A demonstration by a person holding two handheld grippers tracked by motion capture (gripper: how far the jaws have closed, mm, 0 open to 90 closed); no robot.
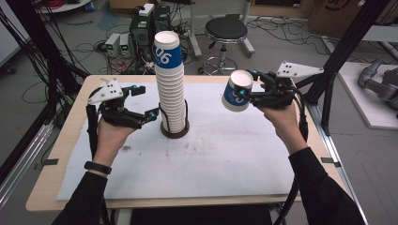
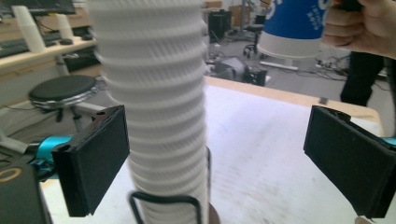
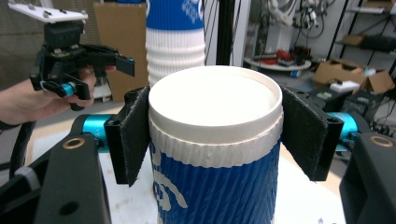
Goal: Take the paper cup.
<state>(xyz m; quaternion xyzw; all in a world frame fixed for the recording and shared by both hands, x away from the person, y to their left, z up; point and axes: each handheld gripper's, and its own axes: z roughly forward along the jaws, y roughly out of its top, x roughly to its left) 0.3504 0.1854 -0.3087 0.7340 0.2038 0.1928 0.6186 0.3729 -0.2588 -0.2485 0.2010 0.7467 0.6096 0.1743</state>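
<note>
A tall stack of white ribbed paper cups (image 1: 171, 89), topped by a blue-banded one, stands in a dark wire holder (image 1: 174, 132) at the middle of the table. My left gripper (image 1: 144, 101) is open just left of the stack. In the left gripper view the stack (image 2: 154, 93) sits between the spread jaws, close to the left pad (image 2: 93, 163). My right gripper (image 1: 246, 84) is shut on a single blue-and-white cup (image 1: 234, 96), held in the air right of the stack. The cup (image 3: 215, 154) is clamped between both pads, its round white end facing the camera.
A white mat (image 1: 211, 164) covers the wooden table (image 1: 56, 178). Behind the table stand a black stool (image 1: 226, 30) and electronics boxes (image 1: 141, 28) amid floor cables. A black frame post (image 1: 347, 47) rises at the right edge.
</note>
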